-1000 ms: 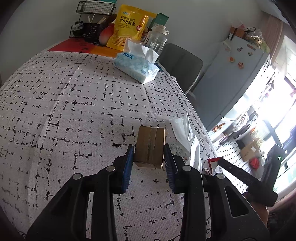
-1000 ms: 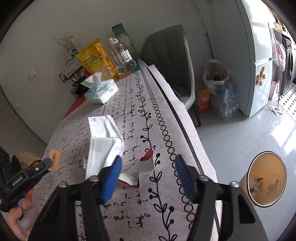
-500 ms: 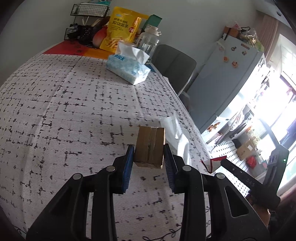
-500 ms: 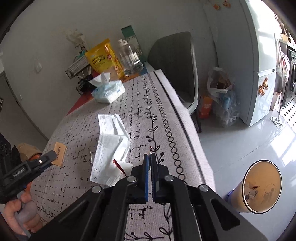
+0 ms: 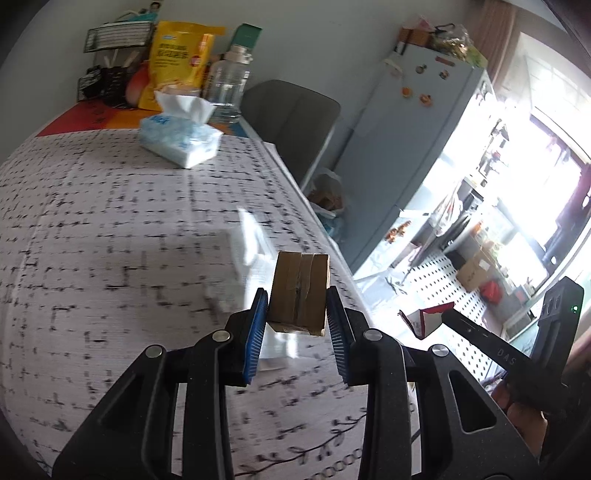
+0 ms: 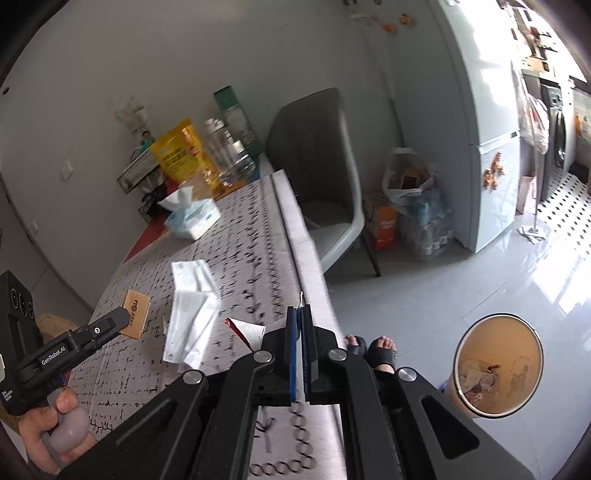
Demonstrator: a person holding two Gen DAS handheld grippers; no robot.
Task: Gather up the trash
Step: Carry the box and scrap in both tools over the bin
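My left gripper [image 5: 297, 317] is shut on a small brown cardboard piece [image 5: 300, 293] and holds it above the table; the piece also shows in the right wrist view [image 6: 136, 314]. My right gripper [image 6: 300, 332] is shut on a torn red and white wrapper [image 6: 245, 332], lifted off the cloth; the wrapper also shows in the left wrist view [image 5: 426, 317]. White face masks [image 6: 194, 314] lie on the patterned tablecloth [image 6: 255, 240]. A round trash bin [image 6: 496, 363] with litter inside stands on the floor at the lower right.
A tissue pack [image 5: 179, 138], a yellow snack bag [image 5: 177, 62], a clear jar [image 5: 227, 90] and a wire rack [image 5: 118, 35] stand at the table's far end. A grey chair [image 6: 325, 184] and a fridge [image 6: 480, 129] are beyond the table's right edge.
My right gripper closed on the wrapper and lifted it off the table. My left gripper rose and swung right with the cardboard piece held in it.
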